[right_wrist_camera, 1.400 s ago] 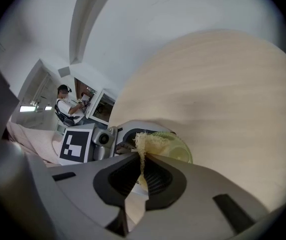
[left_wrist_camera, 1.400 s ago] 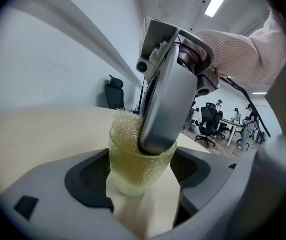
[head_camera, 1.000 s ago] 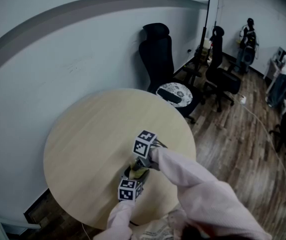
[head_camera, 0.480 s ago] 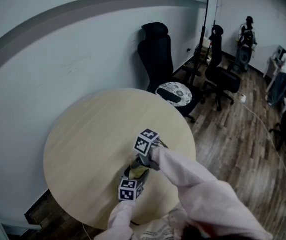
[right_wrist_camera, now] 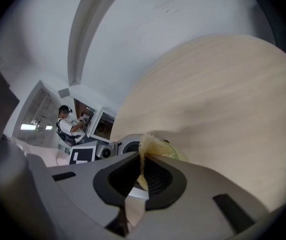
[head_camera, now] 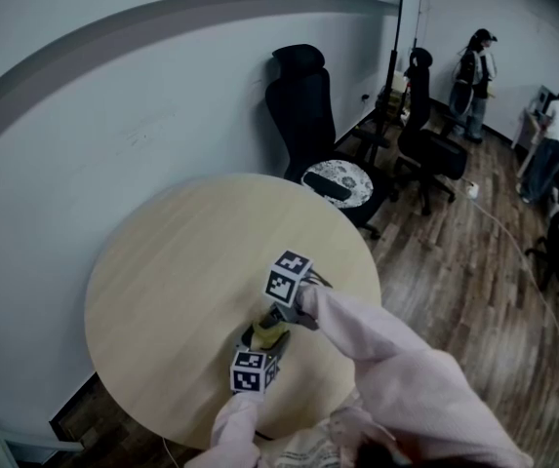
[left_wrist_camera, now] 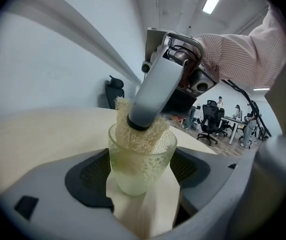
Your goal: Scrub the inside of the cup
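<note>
A clear, pale-green textured cup (left_wrist_camera: 140, 159) stands upright on the round wooden table (head_camera: 181, 252), near its front edge. My left gripper (left_wrist_camera: 142, 170) is shut on the cup, with a dark pad on each side of its wall. My right gripper (right_wrist_camera: 143, 171) comes down from above and is shut on a straw-coloured fibrous scrub pad (left_wrist_camera: 127, 131). The pad is pushed into the cup's mouth and bulges over the rim. In the head view both marker cubes meet over the cup (head_camera: 264, 335): the left gripper (head_camera: 250, 370) nearer me, the right gripper (head_camera: 287, 279) beyond it.
A black office chair (head_camera: 303, 105) with a patterned cushion (head_camera: 338, 178) stands just behind the table, against the white wall. More chairs, desks and people (head_camera: 474, 76) are at the far right on the wood floor. The table's edge lies close below the left gripper.
Both grippers stay at the cup. The right one has shifted only slightly. The people at the far back have moved.
</note>
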